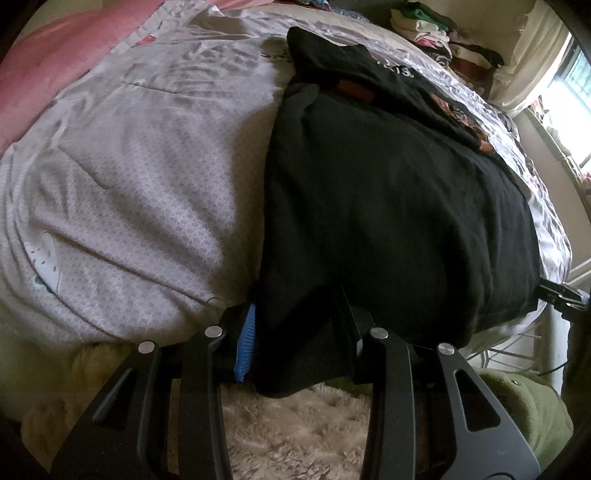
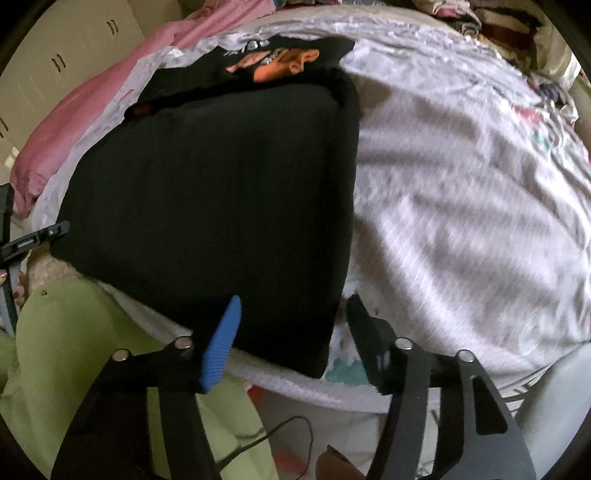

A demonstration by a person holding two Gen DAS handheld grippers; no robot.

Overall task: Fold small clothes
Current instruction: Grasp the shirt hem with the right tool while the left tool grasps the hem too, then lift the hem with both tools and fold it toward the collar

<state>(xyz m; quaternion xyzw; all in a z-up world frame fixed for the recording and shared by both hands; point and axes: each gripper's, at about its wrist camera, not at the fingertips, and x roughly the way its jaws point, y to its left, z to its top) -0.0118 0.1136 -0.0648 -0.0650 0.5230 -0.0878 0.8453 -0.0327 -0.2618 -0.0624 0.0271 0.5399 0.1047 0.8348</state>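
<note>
A black T-shirt [image 1: 388,192] lies folded lengthwise on the bed, its orange print [image 2: 273,62] showing at the far end. My left gripper [image 1: 297,299] is shut on the near left corner of the shirt, with cloth bunched between its blue pad [image 1: 245,339] and the other finger. In the right wrist view the same black T-shirt [image 2: 214,184] reaches my right gripper [image 2: 293,299], whose jaws straddle the near right corner. Its blue pad [image 2: 221,343] lies against the cloth, while the black finger [image 2: 365,332] stands apart from the shirt's edge.
A grey-white patterned quilt [image 1: 147,166] covers the bed, with a pink blanket [image 1: 44,66] at the far left. Stacked clothes [image 1: 443,33] sit at the far right. A person's green trouser leg [image 2: 74,350] and a cable [image 2: 280,428] are below the bed's edge, over a fluffy rug [image 1: 295,424].
</note>
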